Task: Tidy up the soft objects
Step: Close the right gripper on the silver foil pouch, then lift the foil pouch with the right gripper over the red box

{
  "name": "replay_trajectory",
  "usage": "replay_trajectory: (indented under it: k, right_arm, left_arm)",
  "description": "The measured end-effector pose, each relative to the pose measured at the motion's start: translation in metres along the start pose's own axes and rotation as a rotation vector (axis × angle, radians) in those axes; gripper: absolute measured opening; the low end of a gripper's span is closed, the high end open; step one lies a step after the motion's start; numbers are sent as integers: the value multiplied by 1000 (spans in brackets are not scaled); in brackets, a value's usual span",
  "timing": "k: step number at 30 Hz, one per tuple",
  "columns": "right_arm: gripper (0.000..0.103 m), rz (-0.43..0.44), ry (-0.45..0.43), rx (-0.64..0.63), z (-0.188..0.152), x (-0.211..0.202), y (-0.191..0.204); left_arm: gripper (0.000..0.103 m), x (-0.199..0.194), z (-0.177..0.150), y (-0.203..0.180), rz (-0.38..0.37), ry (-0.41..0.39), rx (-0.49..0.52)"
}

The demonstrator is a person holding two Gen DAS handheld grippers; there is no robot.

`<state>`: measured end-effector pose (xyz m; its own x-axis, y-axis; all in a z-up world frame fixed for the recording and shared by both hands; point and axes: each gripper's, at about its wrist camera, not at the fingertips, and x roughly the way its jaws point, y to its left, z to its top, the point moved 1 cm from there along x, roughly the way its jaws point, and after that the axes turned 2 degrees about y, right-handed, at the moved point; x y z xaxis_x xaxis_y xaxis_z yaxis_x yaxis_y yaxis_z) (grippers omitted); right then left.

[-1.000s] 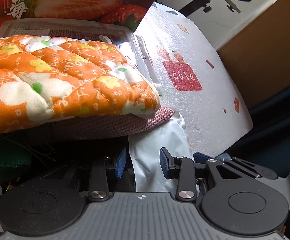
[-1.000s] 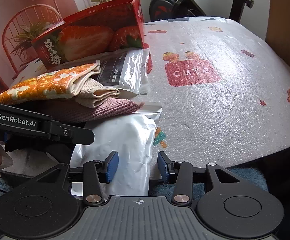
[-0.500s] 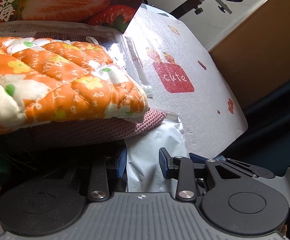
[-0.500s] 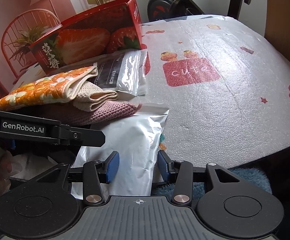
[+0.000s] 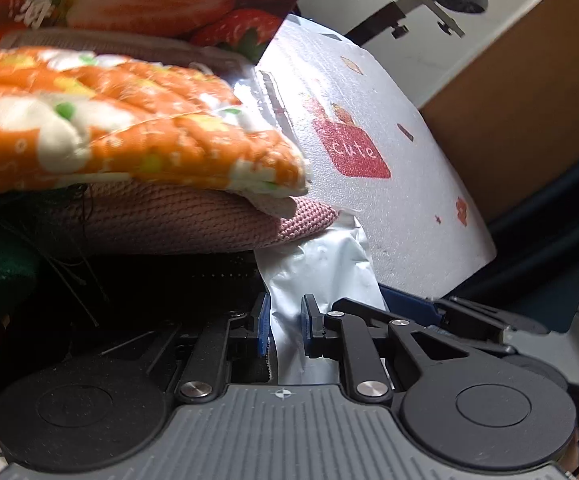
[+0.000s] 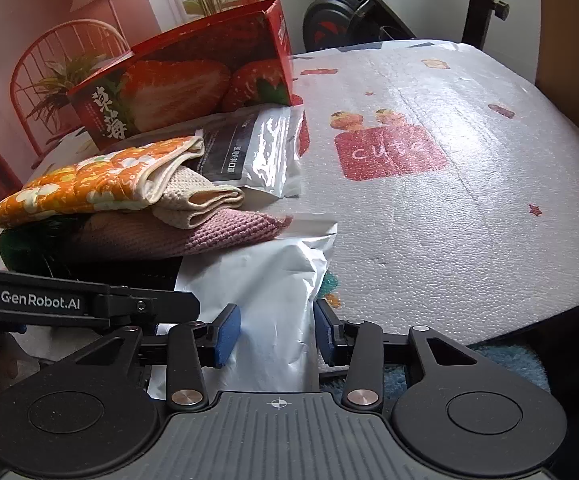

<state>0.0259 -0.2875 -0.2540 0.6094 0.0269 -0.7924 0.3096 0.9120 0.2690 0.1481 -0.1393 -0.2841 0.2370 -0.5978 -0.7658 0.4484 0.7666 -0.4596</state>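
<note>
Holding: your left gripper (image 5: pixel 285 326) has just been closing, and its blue pads now sit tight by the near edge of the silver bag (image 5: pixel 321 264). You look to have it pinched, but you can't see for sure that both pads press on it.
Right gripper (image 6: pixel 275 332): your pads stand apart on both sides of the same bag (image 6: pixel 273 292), low in the frame. You have not clenched it.
Bag: it lies at the near edge of the mat (image 6: pixel 429 216), its far end tucked under the cloth pile.
Pile: the orange mitt (image 6: pixel 85 184) sits on top, a cream cloth (image 6: pixel 193 200) under it, a pink cloth (image 6: pixel 225 232) at the bottom, left of middle.
Do it well: squeeze with both hands before you pull. Go slow and low, so the pile does not tip. The bag is slippery, so grip deep.
Mat: white, bumpy foam with red pictures.
Room: a strawberry box (image 6: pixel 185 80) stands at the upper left, a clear pouch (image 6: pixel 257 148) leans by it, and an exercise bike (image 6: pixel 353 8) is at the top.
</note>
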Motion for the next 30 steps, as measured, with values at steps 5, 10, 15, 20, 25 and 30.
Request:
replay_trajectory:
  k: [5, 10, 15, 20, 25, 30]
  right_arm:
    - [27, 9, -14, 25, -1, -3, -4]
    - [25, 22, -55, 75, -3, -15, -10]
    - [25, 29, -114, 117, 1, -31, -17]
    - [26, 27, -177, 137, 9, -49, -25]
    - [26, 26, -241, 145, 20, -66, -30]
    - [26, 23, -287, 113, 41, -74, -28]
  left_arm:
    - [17, -2, 2, -4, 11, -10, 24]
    - [18, -8, 4, -18, 12, -32, 91]
    - [18, -5, 10, -28, -4, -24, 123]
    - [18, -7, 20, -41, -41, -44, 142]
    - [18, -17, 36, -59, -60, -89, 170]
    - [18, -30, 54, -69, -52, -129, 190]
